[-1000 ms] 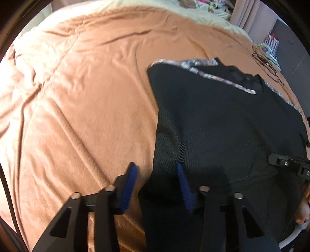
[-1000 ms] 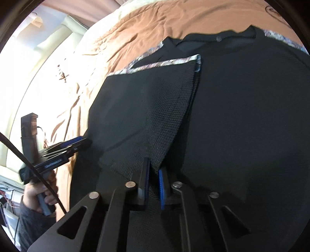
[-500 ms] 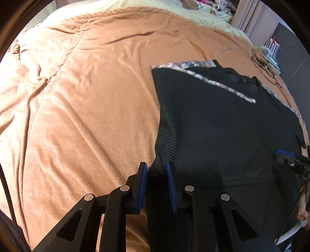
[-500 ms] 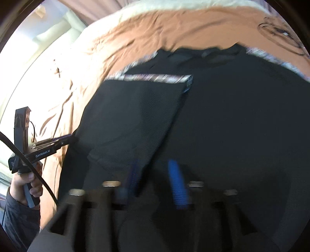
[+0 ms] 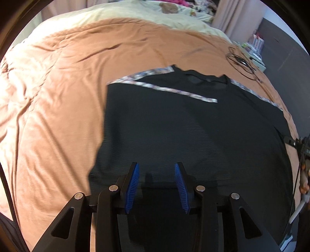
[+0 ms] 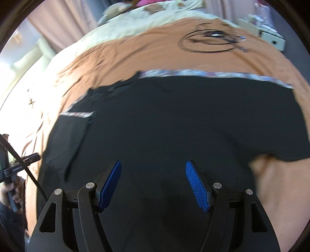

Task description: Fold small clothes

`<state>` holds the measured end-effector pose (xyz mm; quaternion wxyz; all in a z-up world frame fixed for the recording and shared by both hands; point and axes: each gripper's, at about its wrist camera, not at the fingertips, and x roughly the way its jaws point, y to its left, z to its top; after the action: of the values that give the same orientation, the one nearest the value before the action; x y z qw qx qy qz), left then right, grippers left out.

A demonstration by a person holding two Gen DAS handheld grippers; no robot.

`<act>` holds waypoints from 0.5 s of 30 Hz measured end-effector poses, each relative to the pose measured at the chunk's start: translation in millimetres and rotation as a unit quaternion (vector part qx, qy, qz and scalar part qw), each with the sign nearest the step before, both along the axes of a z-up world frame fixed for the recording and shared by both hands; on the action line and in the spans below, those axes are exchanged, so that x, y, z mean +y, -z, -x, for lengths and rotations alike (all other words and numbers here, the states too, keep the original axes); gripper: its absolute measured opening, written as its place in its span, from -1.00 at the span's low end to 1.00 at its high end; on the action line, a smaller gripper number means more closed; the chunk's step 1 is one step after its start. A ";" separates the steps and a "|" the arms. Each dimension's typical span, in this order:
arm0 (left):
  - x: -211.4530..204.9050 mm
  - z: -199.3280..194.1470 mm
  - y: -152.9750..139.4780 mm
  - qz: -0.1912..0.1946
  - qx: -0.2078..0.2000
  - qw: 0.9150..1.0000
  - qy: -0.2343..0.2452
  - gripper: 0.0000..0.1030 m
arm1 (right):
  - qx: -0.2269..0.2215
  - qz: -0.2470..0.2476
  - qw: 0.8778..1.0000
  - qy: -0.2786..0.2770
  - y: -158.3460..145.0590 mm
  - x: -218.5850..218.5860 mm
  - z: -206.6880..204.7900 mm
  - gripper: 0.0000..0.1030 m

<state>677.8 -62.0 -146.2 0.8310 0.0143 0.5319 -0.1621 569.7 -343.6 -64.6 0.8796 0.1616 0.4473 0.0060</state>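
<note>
A black knit shirt (image 5: 193,131) with patterned trim lies flat on the orange bedspread (image 5: 58,97). Its left sleeve is folded inward over the body, trim edge (image 5: 174,91) running diagonally. My left gripper (image 5: 157,184) is open and empty above the shirt's lower left part. In the right wrist view the shirt (image 6: 174,120) fills the middle, its right sleeve (image 6: 281,135) spread out flat. My right gripper (image 6: 153,184) is open wide and empty over the shirt's lower middle. The left gripper (image 6: 23,160) shows at the far left edge there.
A coil of black cable (image 6: 209,42) lies on the bedspread beyond the shirt, also in the left wrist view (image 5: 242,64). A cream blanket (image 5: 135,13) covers the bed's far end. White boxes (image 6: 271,34) stand past the bed's right side.
Both grippers have opened and let go of the shirt's folded left part. The right gripper has swung right, so the spread right sleeve now shows. The left gripper moved right over the shirt.
</note>
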 end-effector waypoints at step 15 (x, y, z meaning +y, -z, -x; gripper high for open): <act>-116.4 -3.4 7.4 0.027 -0.009 0.998 0.065 -0.22 | -0.008 0.038 0.985 0.166 -7.3 -155.1 43.6 0.31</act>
<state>681.2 -178.5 -153.6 0.8234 0.0274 0.5181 -0.2297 526.1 -498.8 -57.2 0.8776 0.1995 0.4072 -0.1555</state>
